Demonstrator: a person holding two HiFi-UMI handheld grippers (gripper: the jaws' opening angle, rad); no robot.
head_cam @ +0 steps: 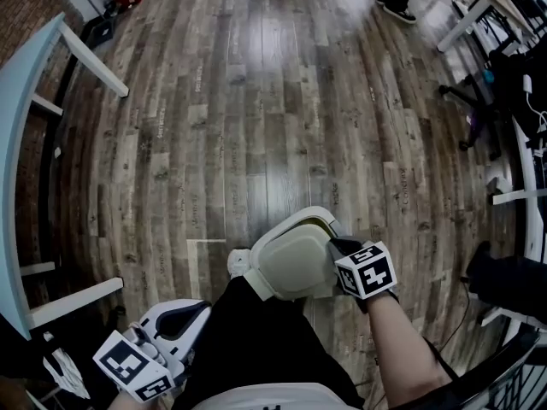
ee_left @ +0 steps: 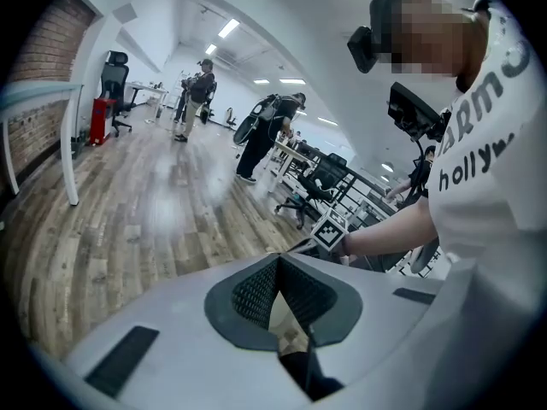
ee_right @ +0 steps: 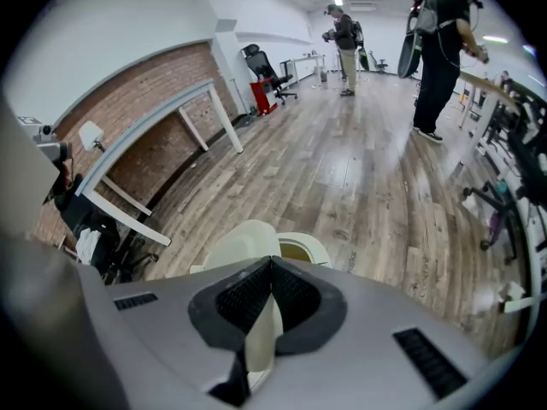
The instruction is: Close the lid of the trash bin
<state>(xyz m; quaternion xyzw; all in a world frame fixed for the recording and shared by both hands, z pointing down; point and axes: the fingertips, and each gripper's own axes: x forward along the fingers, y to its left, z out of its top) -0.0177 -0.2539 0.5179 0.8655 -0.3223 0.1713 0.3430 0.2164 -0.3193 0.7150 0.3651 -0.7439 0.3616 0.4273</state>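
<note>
A cream trash bin (head_cam: 318,222) stands on the wood floor right in front of me. Its lid (head_cam: 293,263) is tilted up toward me, and the bin's rim shows behind it. My right gripper (head_cam: 338,251) is at the lid's right edge. In the right gripper view the jaws (ee_right: 269,264) are shut, with the cream lid (ee_right: 244,244) running between them and the bin's opening (ee_right: 301,249) just beyond. My left gripper (head_cam: 190,313) hangs low at my left side, away from the bin. It is shut (ee_left: 278,263) with nothing held.
A white desk (head_cam: 24,109) with slanted legs lines the left wall. Office chairs, cables and desk legs (head_cam: 496,118) crowd the right side. Two people (ee_right: 440,49) stand far down the room. My dark trouser leg (head_cam: 256,331) is just behind the bin.
</note>
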